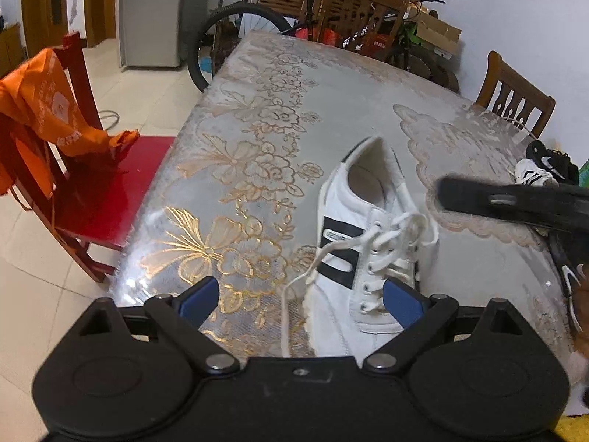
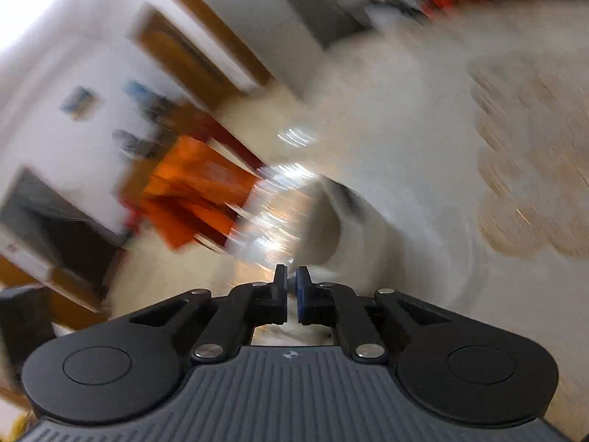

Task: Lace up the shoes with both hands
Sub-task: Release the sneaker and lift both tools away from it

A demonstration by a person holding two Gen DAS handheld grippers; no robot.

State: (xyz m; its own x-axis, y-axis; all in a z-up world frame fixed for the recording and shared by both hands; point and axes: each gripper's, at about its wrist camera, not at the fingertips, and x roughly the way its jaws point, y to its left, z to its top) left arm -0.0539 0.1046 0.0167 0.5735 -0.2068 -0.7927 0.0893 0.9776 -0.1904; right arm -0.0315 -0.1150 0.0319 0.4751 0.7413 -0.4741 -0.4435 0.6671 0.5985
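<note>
White shoe [image 1: 364, 243] sits lower centre of the left view on the floral table [image 1: 257, 118], lace [image 1: 294, 291] threaded through the eyelets, ends loose, no bow yet. Left gripper [image 1: 300, 300] spread wide, empty. Right gripper [image 2: 291, 287] clenched on nothing visible (its view is badly blurred). Tying remains.

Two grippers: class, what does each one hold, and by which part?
Nothing is held. The left gripper stands open above the white canvas shoe and its loose white lace; the right gripper is shut on nothing.
</note>
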